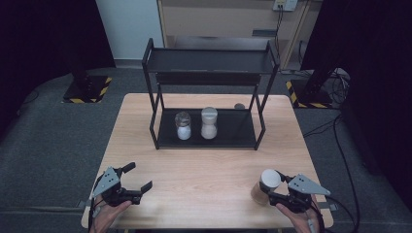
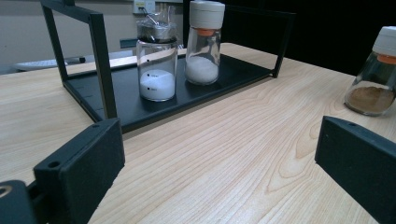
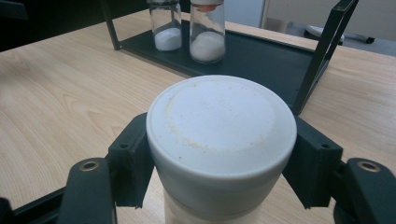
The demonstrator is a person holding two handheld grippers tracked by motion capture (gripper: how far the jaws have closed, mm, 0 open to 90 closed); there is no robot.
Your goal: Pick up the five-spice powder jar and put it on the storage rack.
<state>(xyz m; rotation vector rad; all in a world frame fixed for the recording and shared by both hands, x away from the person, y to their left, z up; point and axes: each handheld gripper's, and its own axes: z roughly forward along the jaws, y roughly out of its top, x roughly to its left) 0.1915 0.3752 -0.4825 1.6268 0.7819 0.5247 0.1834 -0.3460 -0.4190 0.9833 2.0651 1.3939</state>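
Right gripper (image 1: 273, 191) sits at the near right of the table (image 1: 204, 170), jaws clamped on the white cap of a spice jar (image 1: 265, 186) with brown contents. In the right gripper view the jaws press both sides of the cap (image 3: 222, 128); the jar stands upright on the table.

Left gripper (image 1: 137, 177) is at the near left, jaws spread wide, nothing between them. In the left gripper view both jaws frame bare wood and hover just above the table surface; the brown jar (image 2: 376, 74) shows at far right, well apart from it.

Black two-tier rack (image 1: 209, 94) stands at the far middle of the table. Its lower shelf (image 1: 233, 131) carries two jars side by side, close but whether they touch is unclear:
- left one, dark-capped jar (image 1: 183, 125), low fill of white powder; foil-like wrap around its top in the left gripper view (image 2: 157, 60)
- right one, taller white-capped jar (image 1: 209, 123) with an orange collar under the cap (image 2: 204, 42), white grains inside

Upper shelf (image 1: 209, 60) is dark; contents can't be made out. Small dark round object (image 1: 239, 106) lies on the table behind the rack, too small to identify.
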